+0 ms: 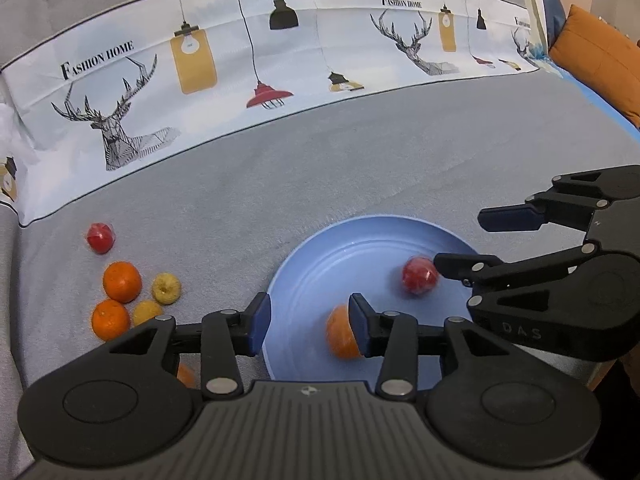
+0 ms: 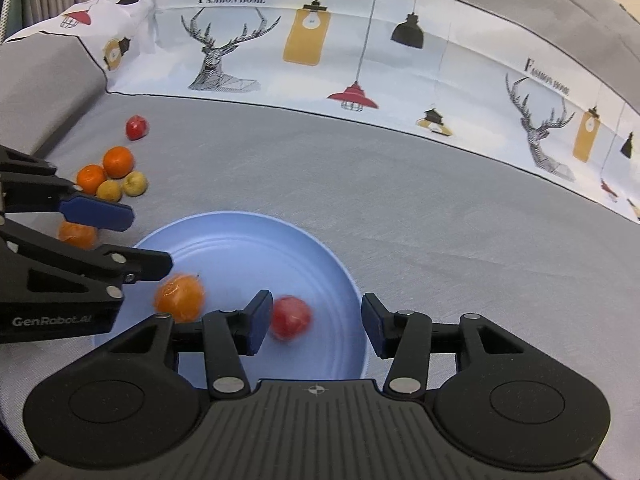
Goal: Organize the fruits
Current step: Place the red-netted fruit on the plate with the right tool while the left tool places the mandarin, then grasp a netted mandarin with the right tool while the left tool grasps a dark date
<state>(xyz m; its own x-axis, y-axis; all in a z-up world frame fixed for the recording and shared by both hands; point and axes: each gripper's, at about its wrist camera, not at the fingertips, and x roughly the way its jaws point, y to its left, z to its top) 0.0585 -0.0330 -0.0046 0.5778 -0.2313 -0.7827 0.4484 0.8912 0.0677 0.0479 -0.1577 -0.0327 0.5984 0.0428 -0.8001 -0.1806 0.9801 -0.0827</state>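
Fruit may roll off the blue plate [image 2: 344, 276]: the orange [image 2: 180, 298] and red fruit [image 2: 291, 317] look blurred, released from the left tool [image 1: 308, 322] and right tool [image 2: 316, 322], both parted and empty.

A round, shallow blue plate [image 2: 224, 236] lies flat on the grey cloth. Two fruits lie inside it, both motion-blurred:
- an orange [image 2: 180, 298] near the plate's left edge in the right wrist view;
- a red fruit [image 2: 291, 317] just right of it, apart from it.

The remaining fruits lie on the cloth, left of the plate:
- one orange [image 2: 78, 235] close to the plate's rim;
- two oranges [image 1: 122, 281] [image 1: 110, 319] and two small yellow fruits [image 1: 166, 289] [image 1: 147, 312] bunched together;
- one red fruit [image 1: 101, 237] just beyond that bunch, apart from it.
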